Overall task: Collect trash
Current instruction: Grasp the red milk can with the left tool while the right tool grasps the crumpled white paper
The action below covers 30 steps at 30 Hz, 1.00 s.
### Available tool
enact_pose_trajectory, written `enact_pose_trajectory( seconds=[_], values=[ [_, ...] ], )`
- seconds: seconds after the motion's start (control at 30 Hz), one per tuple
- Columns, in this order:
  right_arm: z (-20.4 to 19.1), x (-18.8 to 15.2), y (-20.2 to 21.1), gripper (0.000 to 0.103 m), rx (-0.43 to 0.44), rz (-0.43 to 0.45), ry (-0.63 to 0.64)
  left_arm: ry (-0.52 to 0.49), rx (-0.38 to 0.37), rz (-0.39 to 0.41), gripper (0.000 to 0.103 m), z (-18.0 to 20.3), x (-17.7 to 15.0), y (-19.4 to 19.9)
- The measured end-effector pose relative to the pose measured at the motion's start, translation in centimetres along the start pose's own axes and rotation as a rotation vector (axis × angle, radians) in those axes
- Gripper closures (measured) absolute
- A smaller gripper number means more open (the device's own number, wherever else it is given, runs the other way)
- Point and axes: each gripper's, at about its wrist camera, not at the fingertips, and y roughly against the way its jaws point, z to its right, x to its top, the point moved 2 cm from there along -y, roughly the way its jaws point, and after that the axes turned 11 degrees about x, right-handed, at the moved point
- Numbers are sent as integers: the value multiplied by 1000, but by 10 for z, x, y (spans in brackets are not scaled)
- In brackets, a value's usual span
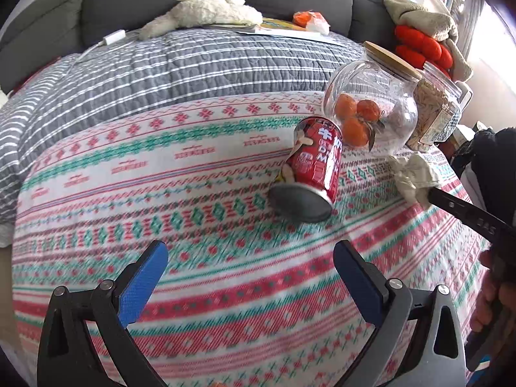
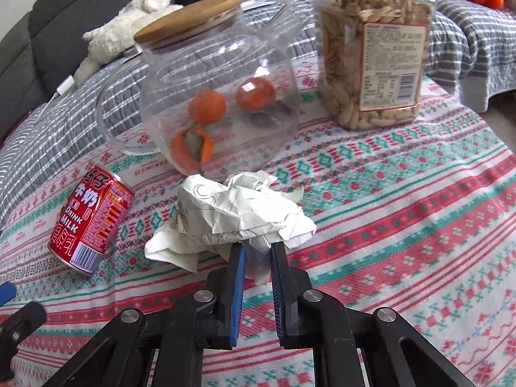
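The right gripper has its blue pads pinched together on the near edge of a crumpled paper wad, a fold of the paper caught between them. The wad sits on the patterned tablecloth, just in front of the glass jar. From the left wrist view the same wad shows at the right side of the cloth with the right gripper's black finger reaching into it.

The left gripper is wide apart, nothing between its pads, hanging over bare cloth nearer the front edge. Ahead of it the red milk can lies on its side, bottom end facing the camera, close to the jar; I can't tell if they touch. In the right wrist view the can is left of the paper, apart from it.

Containers: the round glass jar has a wooden lid on and holds three small orange fruits, at least one with a dried leaf. Right of it stands a clear plastic tub packed nearly full with pale twisted snack sticks, label facing out.

Behind the cloth there's a grey striped quilt with a white plush toy near its back edge.
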Motion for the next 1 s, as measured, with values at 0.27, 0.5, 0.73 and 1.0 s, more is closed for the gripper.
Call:
enact_pose_trajectory(
  seconds=[0.27,0.5,0.73,1.0],
  values=[
    [15,6,19,93,32,18,-33,40,-97,25,9,26,28,-23],
    [26,6,19,42,78,22,-108,60,-137,-21,40,34,35,-38],
    [24,10,2,29,49,67,-77,72,-103,-21,41,24,24,-25],
    [27,5,-15,63,63,36,-27,114,-70,-26,42,-8,1,-1]
  ],
)
